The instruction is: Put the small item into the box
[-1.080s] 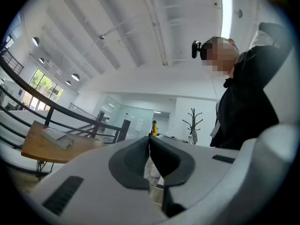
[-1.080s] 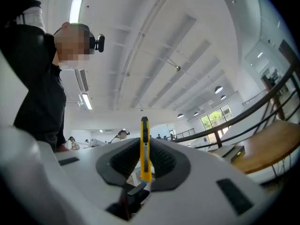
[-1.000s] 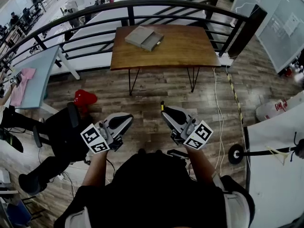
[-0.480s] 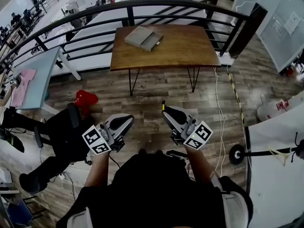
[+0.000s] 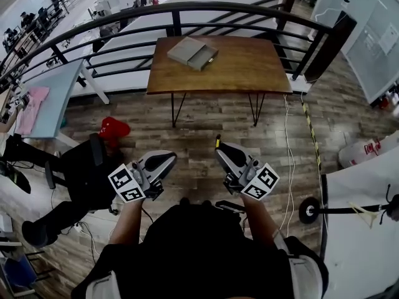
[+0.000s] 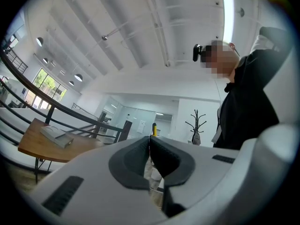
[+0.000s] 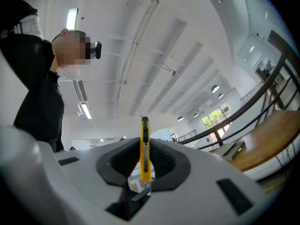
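A grey box (image 5: pixel 192 52) lies on the wooden counter (image 5: pixel 249 67), well apart from the left claw (image 5: pixel 167 159) and the right claw (image 5: pixel 219 148), whose tip shows a yellow item (image 5: pixel 217 142).

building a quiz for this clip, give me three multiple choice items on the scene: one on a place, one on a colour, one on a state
1. Where is the grey box?
A. on the wooden table
B. on the floor
C. in a gripper

2. What colour is the small item in the right gripper?
A. red
B. yellow
C. blue

3. What state is the left gripper in?
A. wide open
B. shut on a cup
C. shut, with nothing held

Answers:
1. A, the head view shows the box on the far left part of the tabletop.
2. B, the right gripper view shows a yellow item upright between the jaws.
3. C, the left gripper view shows the pads meeting with nothing between them.
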### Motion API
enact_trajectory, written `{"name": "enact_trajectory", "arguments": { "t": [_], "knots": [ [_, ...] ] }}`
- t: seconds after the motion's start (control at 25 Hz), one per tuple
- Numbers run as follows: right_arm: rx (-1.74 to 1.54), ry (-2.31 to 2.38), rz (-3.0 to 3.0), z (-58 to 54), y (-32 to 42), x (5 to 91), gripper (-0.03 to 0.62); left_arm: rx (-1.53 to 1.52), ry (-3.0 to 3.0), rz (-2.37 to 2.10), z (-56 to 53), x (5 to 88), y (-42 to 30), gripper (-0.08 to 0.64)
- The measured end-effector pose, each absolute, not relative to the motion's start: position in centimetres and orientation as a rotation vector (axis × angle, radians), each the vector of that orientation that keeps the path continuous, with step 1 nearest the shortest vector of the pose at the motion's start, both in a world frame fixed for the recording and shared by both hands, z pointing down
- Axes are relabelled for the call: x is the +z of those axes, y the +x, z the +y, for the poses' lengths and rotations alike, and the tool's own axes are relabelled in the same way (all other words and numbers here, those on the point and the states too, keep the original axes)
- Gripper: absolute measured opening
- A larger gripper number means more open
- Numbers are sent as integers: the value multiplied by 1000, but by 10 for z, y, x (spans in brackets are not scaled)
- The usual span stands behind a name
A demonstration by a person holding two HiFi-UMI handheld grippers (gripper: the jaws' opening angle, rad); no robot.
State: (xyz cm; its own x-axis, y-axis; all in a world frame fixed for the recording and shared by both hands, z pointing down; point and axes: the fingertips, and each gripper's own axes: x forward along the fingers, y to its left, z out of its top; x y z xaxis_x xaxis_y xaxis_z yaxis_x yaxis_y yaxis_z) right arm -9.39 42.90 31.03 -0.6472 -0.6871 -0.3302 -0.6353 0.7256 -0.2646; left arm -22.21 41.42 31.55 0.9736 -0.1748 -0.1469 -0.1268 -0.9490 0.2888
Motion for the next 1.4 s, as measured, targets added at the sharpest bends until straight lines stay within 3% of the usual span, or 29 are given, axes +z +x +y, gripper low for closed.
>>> {"name": "enact_trajectory", "arguments": {
  "t": [0.72, 1.4],
  "knots": [
    [-224, -1062, 2532, 401, -42, 333, 71, -283, 2788, -249, 378, 330, -182, 17],
    [-201, -1111, 2589, 243, -19, 312, 71, -375, 2767, -192, 211, 322, -149, 17]
  ]
}}
